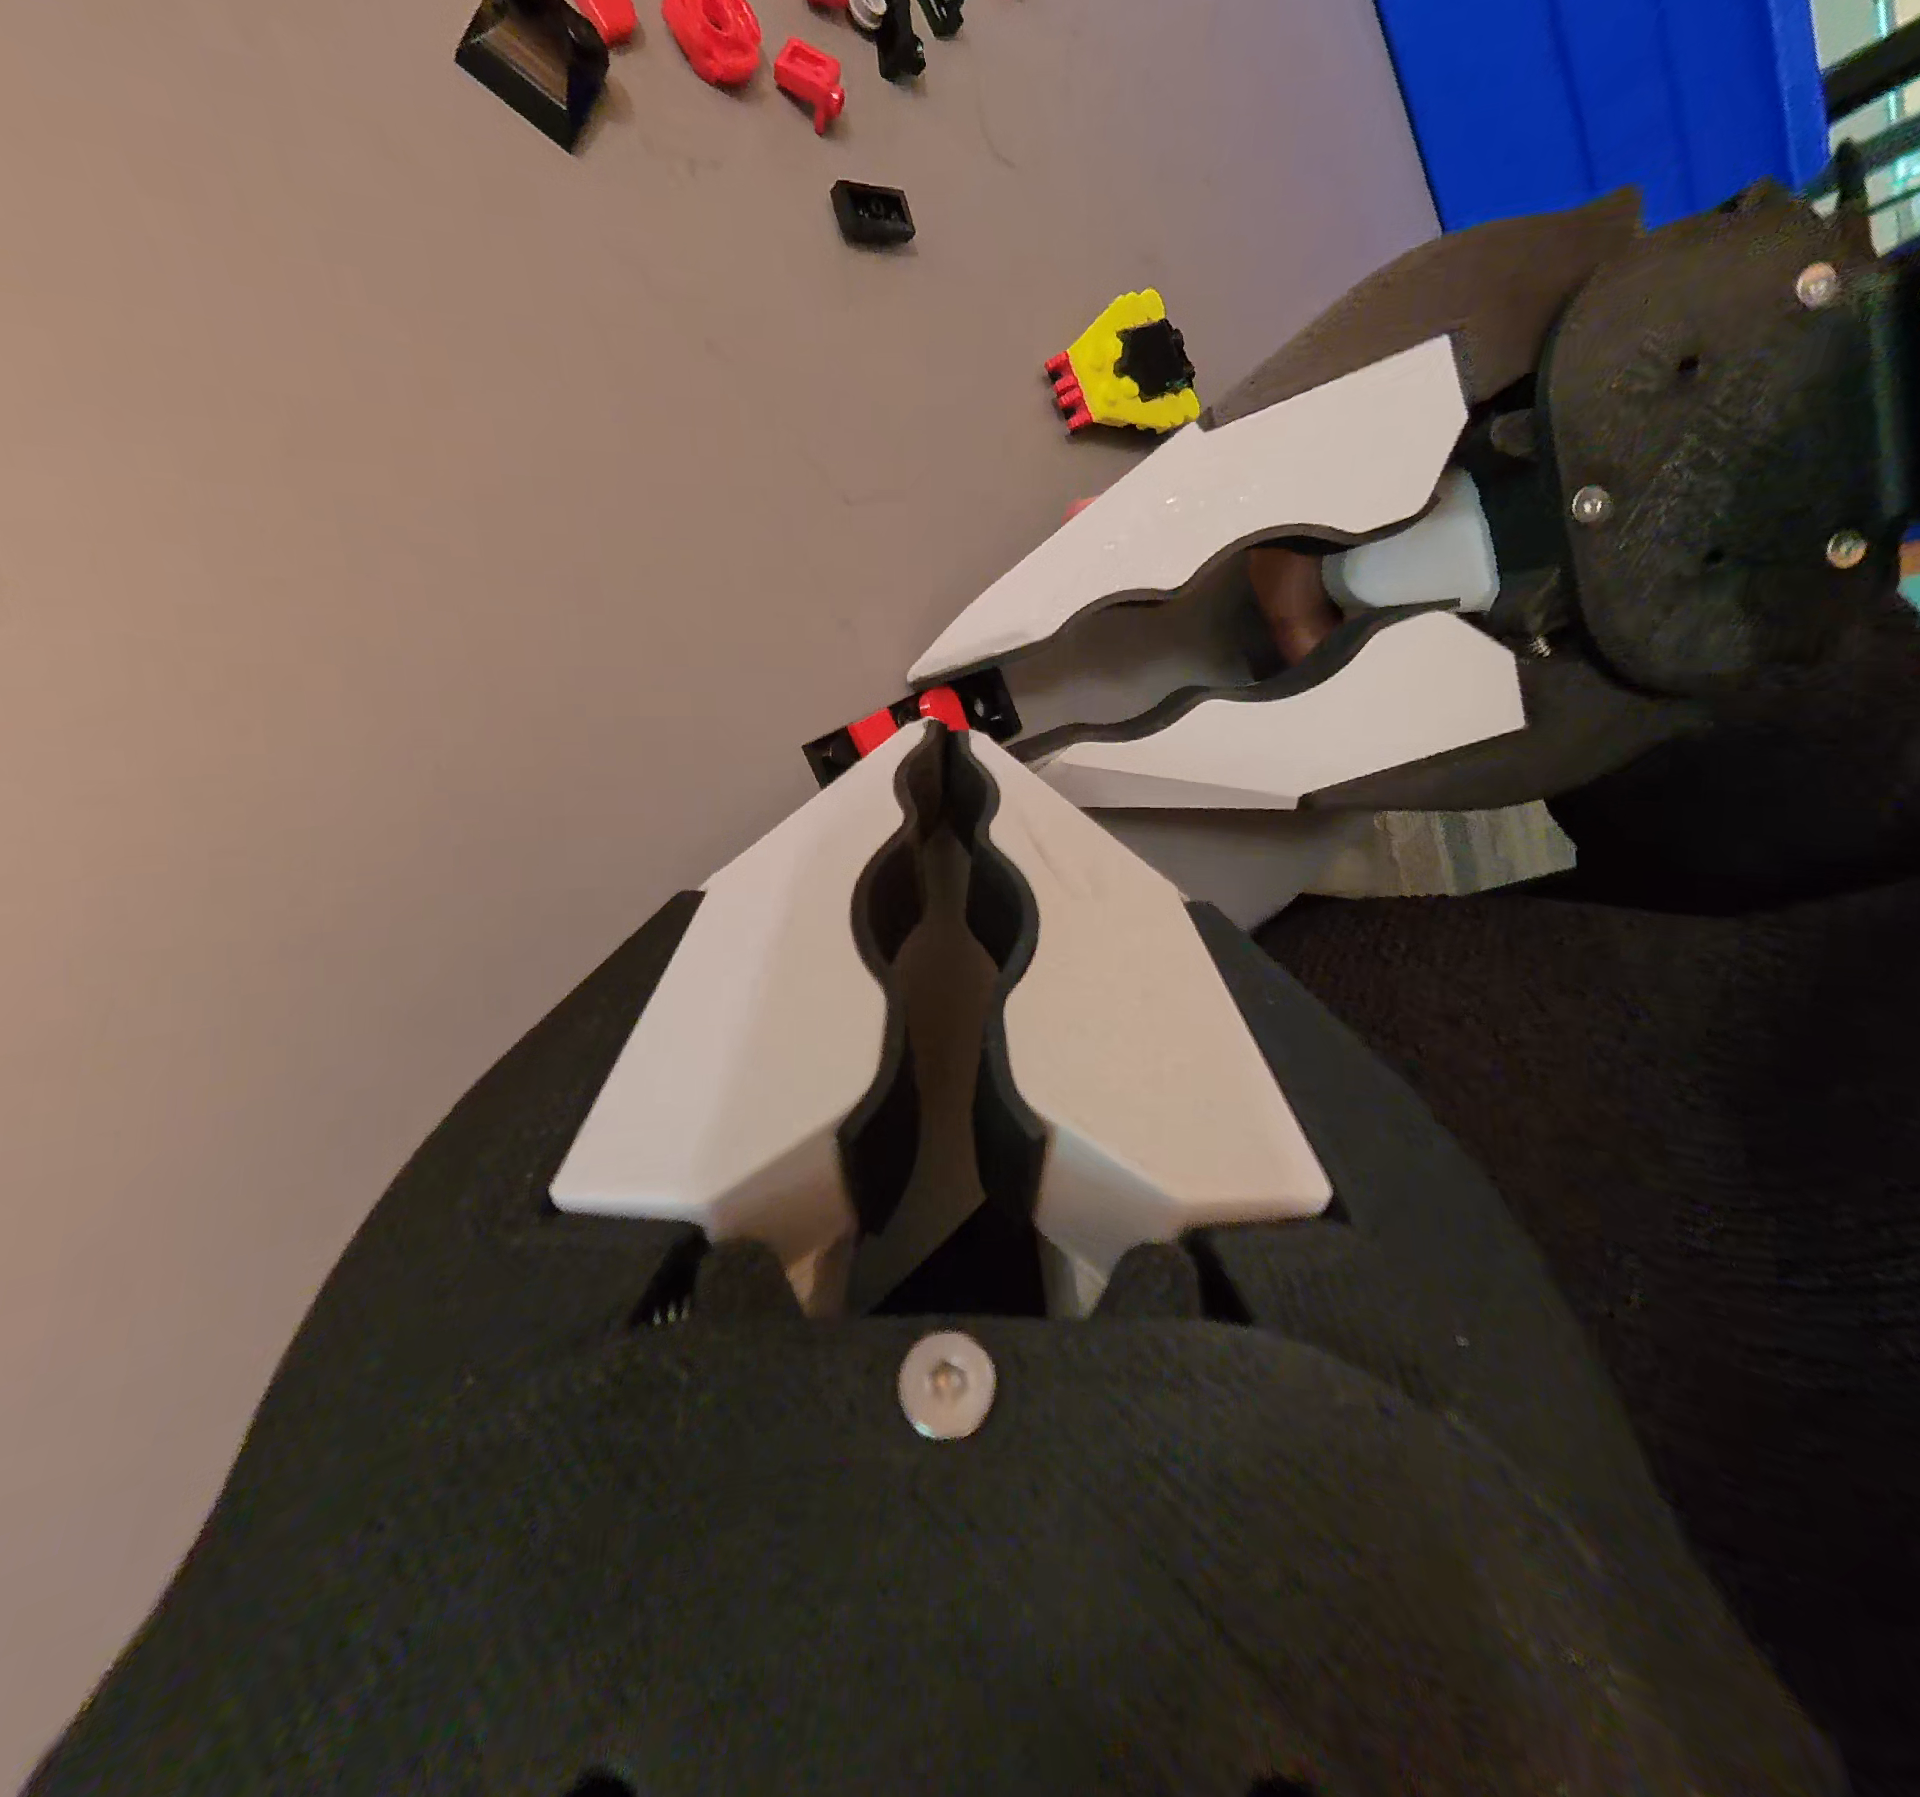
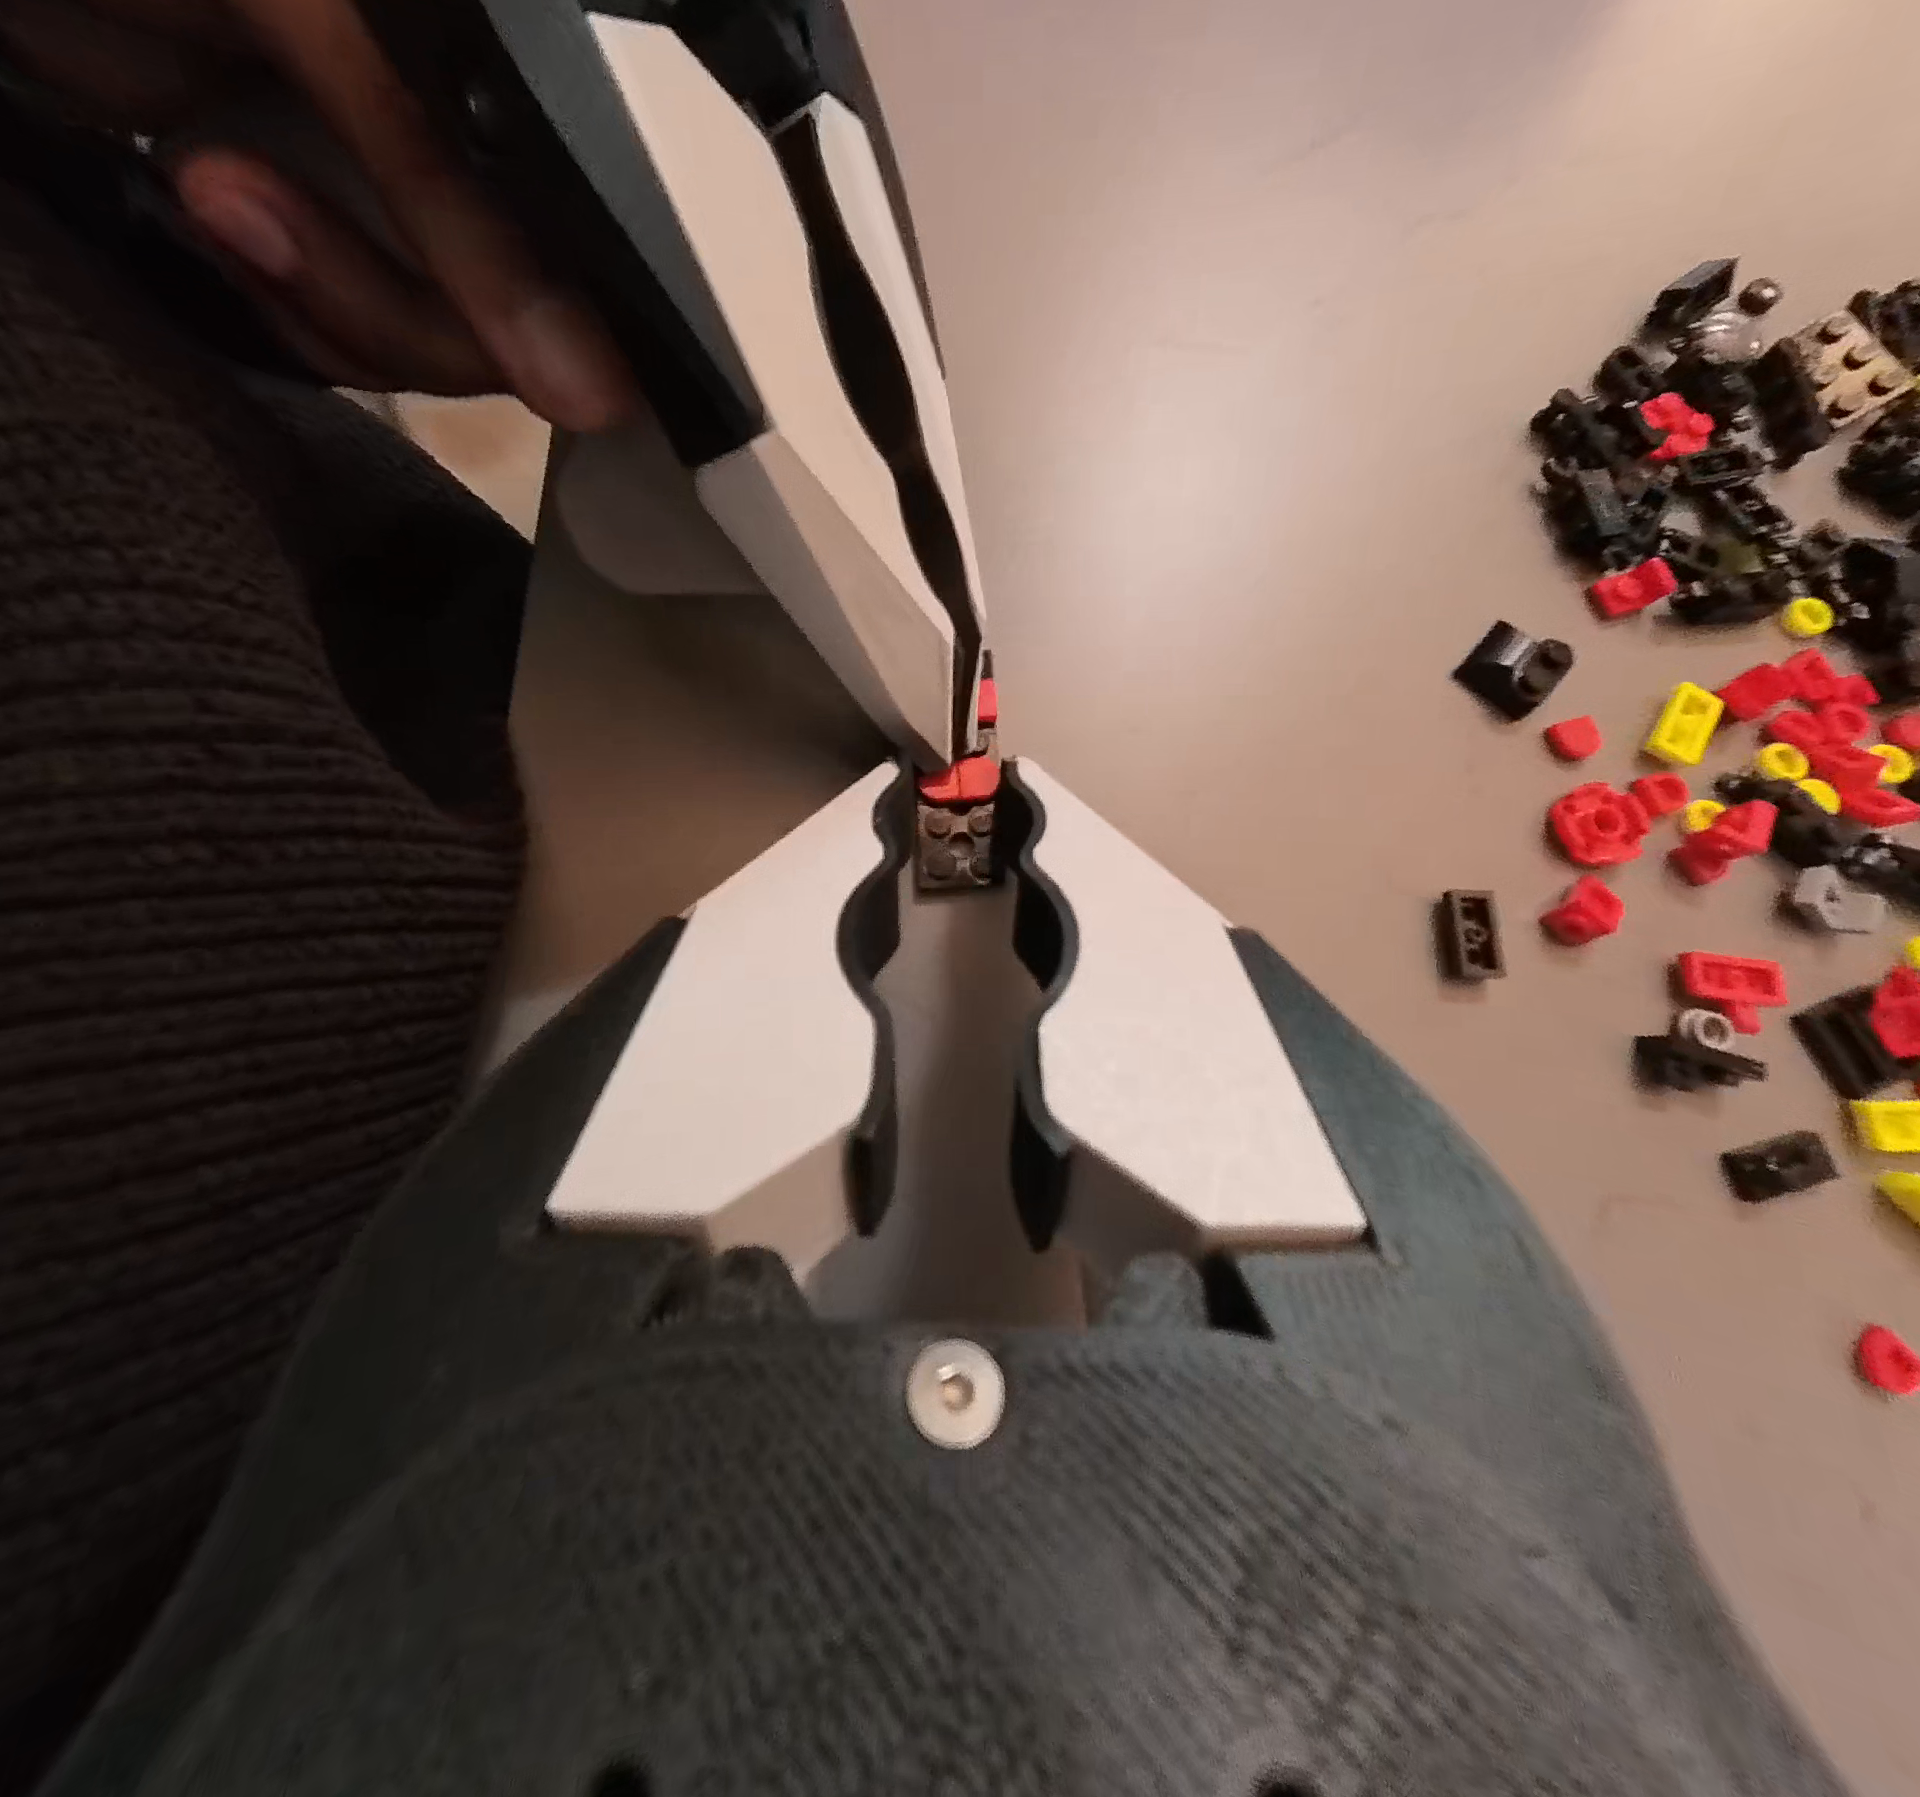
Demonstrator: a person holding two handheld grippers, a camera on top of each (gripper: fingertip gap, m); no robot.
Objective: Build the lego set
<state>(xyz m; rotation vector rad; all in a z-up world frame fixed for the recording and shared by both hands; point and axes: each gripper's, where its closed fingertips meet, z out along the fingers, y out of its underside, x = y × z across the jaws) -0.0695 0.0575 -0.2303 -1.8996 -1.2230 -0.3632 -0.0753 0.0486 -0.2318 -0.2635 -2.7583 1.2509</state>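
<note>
A small build, a black studded plate (image 2: 958,843) with red pieces (image 2: 961,779) on top, sits low over the table. My right gripper (image 2: 958,817) is shut on the plate's near end. In the left wrist view it comes in from the right (image 1: 971,708), clamped on the same plate (image 1: 831,758). My left gripper (image 1: 940,731) is shut, its tips touching a red piece (image 1: 941,705) on the plate. It reaches down from the upper left in the right wrist view (image 2: 968,724).
A yellow sub-assembly (image 1: 1122,365) with black and red parts lies beyond the build. Loose red, black and yellow pieces are scattered at the far side (image 1: 717,17) and to the right (image 2: 1766,708). A blue panel (image 1: 1558,33) stands past the table edge. A hand (image 2: 364,189) holds the left gripper. Left and right tips are no more than a few centimetres apart. The blue panel (image 1: 1558,33) is about 40 centimetres from both grippers' fingertips.
</note>
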